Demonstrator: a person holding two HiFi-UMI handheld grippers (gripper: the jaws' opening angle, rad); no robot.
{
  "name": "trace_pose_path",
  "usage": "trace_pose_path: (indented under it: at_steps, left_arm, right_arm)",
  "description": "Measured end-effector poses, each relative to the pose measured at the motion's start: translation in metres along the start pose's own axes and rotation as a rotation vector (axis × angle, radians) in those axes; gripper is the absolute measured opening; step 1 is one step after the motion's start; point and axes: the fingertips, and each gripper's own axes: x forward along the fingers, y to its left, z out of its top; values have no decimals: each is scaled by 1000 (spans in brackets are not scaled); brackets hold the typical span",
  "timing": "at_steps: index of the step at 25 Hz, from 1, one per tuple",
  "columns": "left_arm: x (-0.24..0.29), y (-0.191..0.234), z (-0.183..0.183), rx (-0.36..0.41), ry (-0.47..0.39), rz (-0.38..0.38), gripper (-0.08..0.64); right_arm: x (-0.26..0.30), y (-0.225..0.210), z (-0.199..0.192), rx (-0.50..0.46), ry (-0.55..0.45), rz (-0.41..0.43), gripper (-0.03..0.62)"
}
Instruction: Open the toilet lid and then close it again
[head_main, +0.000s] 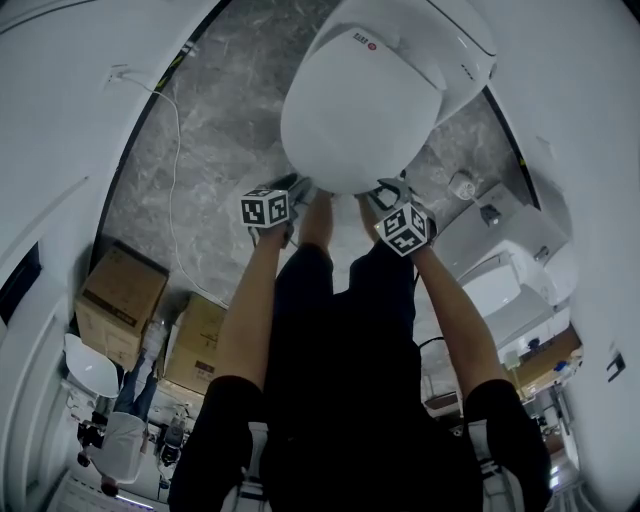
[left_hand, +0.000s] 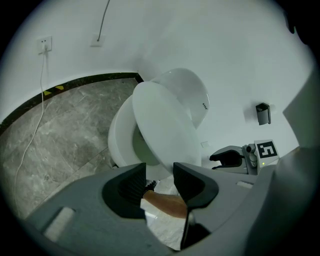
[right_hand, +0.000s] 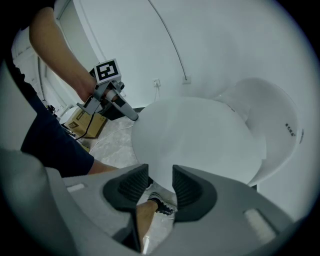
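— Where's the toilet lid (head_main: 355, 110)?
— Half raised, tilted over the bowl (left_hand: 119, 142). The left gripper (left_hand: 160, 174) and right gripper (right_hand: 161, 172) sit side by side at its front rim.
— Clamped?
— No, both sets of jaws stand apart, rim just at their tips

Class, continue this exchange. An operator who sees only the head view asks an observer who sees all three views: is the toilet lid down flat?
Observer: No; the left gripper view shows the lid tilted up off the bowl.
Operator: Left gripper clamped?
Observer: No; the left gripper has its jaws apart, the lid's rim at their tips.
Operator: And the right?
Observer: The right gripper has jaws apart too, the lid's front edge dipping between them.
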Motion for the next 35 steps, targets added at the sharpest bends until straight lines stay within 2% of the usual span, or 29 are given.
trace_pose_path:
  at_steps: [10, 18, 27, 35]
  left_arm:
    - [25, 26, -10, 12, 66, 28, 179]
    - [40, 41, -19, 33, 74, 78, 172]
    - [62, 61, -22, 78, 87, 115, 166]
    - [80, 74, -25, 118, 140, 119, 163]
  right_arm:
    - [27, 0, -8, 4, 8, 30, 155]
    - [40, -1, -24, 26, 28, 40, 155]
    - [64, -11, -34, 102, 33, 25, 155]
    - [81, -19, -38, 132, 30, 28, 155]
